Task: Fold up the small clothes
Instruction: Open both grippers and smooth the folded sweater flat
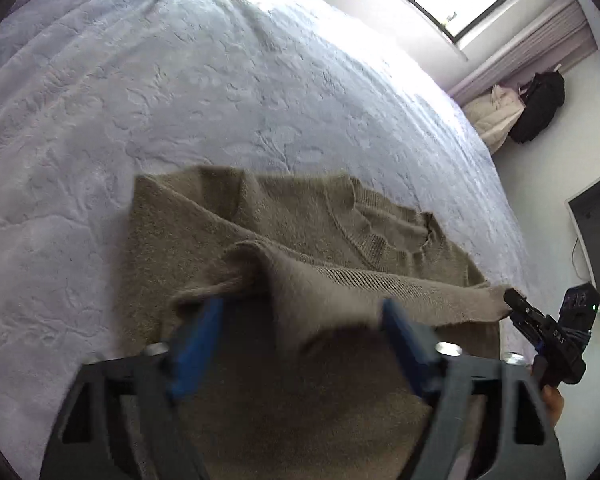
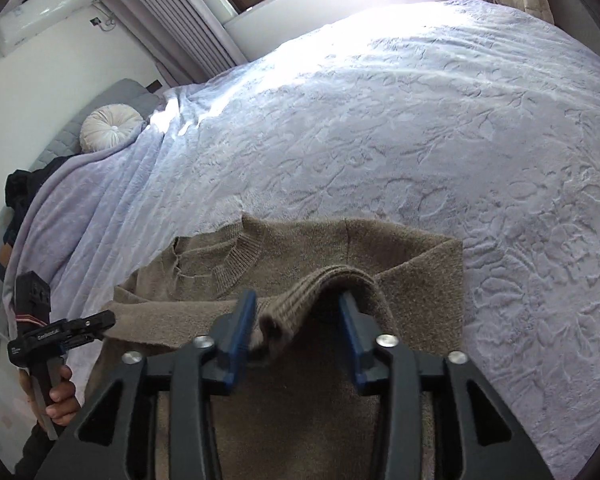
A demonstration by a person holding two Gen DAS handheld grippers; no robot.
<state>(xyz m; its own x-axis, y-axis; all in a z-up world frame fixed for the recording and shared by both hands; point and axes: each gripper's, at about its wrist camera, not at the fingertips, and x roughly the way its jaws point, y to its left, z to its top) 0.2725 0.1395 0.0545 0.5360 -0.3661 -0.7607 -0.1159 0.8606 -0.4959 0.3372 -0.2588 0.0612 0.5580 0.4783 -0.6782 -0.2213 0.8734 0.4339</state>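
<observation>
Left gripper (image 1: 300, 320) nearest lens, jaws wide, released sweater (image 1: 284, 216) edge draped loosely between pads. Brown sweater partly folded on lavender bedspread (image 1: 180, 80), collar (image 2: 236, 260) toward window. Right gripper (image 2: 298, 326) half-open, ribbed hem (image 2: 332, 280) slack between pads. Risk: knit snags on pad during withdrawal, dragging fold open.
</observation>
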